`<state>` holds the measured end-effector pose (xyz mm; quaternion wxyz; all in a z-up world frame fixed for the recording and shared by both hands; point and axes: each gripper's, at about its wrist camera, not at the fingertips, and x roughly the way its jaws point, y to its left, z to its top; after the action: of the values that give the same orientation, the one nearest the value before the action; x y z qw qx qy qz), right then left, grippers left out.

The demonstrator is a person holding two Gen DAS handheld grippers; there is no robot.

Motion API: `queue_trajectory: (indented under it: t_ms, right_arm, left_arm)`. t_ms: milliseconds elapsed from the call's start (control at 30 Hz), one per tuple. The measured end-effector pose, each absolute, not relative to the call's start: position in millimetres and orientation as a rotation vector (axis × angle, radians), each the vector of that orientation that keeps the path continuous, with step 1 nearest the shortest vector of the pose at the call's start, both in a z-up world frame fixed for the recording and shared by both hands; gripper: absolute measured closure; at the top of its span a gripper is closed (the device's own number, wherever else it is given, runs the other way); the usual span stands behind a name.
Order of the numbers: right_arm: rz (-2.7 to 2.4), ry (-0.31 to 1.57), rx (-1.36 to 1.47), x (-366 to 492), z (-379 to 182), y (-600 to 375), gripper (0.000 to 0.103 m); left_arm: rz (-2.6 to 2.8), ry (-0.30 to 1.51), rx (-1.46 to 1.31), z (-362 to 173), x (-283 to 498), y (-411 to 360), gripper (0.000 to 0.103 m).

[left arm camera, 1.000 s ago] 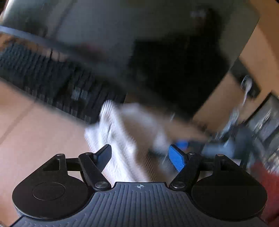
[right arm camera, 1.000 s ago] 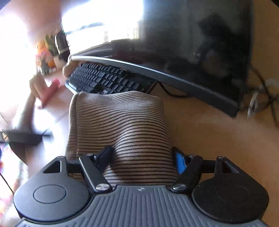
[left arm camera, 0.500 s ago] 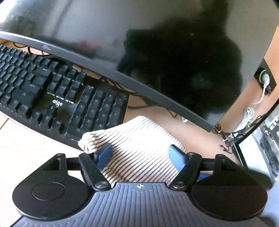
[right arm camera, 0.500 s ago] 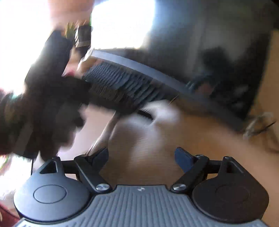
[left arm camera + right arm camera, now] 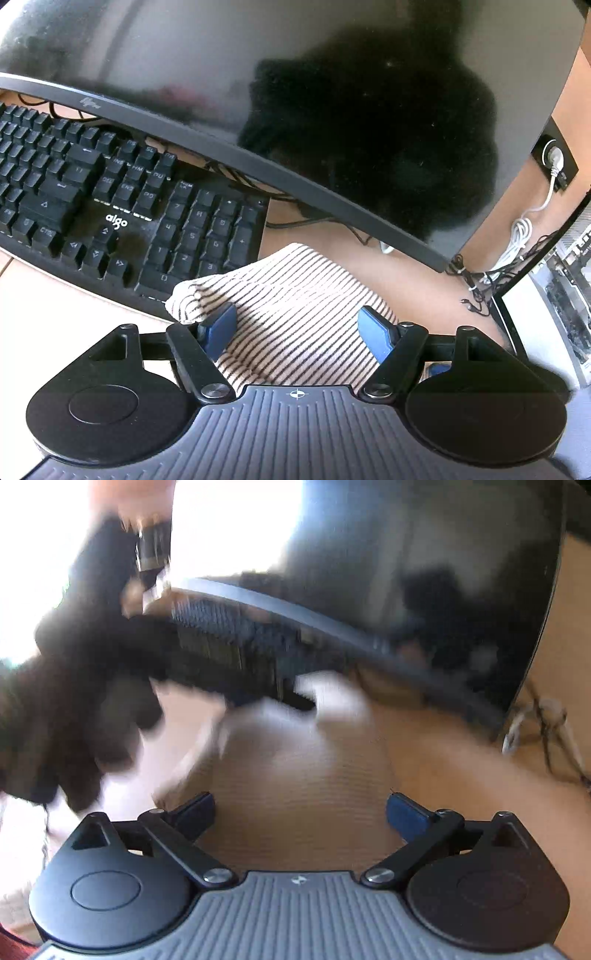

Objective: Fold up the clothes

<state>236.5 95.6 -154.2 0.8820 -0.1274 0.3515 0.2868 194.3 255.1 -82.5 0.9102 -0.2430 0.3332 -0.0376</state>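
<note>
Cloth [image 5: 295, 314], striped, is lying bunched near the desk's [image 5: 55, 295] back edge by the keyboard [image 5: 129, 206]; left claw [image 5: 297, 325] and right claw [image 5: 301, 812] are hovering released; smoothing creases flat matters.

Ribbed striped knit cloth garment [image 5: 295, 314], glossy black monitor screen [image 5: 332, 92], matt plastic keyboard [image 5: 110, 206], smooth wooden desk [image 5: 424, 291]

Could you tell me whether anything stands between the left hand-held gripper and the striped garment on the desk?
Nothing visible does. The left hand-held gripper is open, and the striped garment lies directly between its blue fingers. The keyboard sits beyond the cloth's far left corner, and the monitor stands behind it.
</note>
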Motion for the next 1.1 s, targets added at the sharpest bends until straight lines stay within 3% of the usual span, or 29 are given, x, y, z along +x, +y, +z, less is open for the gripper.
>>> queue_trajectory:
  t_ms: [367, 533, 833, 1100]
  right_arm:
    - [0.566, 0.753, -0.244, 244.7, -155.7, 97.5, 0.000]
    - [0.544, 0.717, -0.195, 231.0, -141.6, 65.5, 0.000]
    - [0.534, 0.738, -0.066, 218.4, -151.6, 1.5, 0.000]
    - [0.590, 0.728, -0.095, 205.3, -163.0, -33.3, 0.000]
  left_arm:
    - [-0.065, 0.618, -0.575, -69.8, 171.5, 263.0, 0.020]
    - [0.042, 0.557, -0.641, -60.0, 127.7, 260.3, 0.012]
    - [0.393, 0.605, -0.476, -66.9, 43.5, 153.9, 0.000]
    - [0.580, 0.668, -0.525, -84.2, 27.1, 73.7, 0.000]
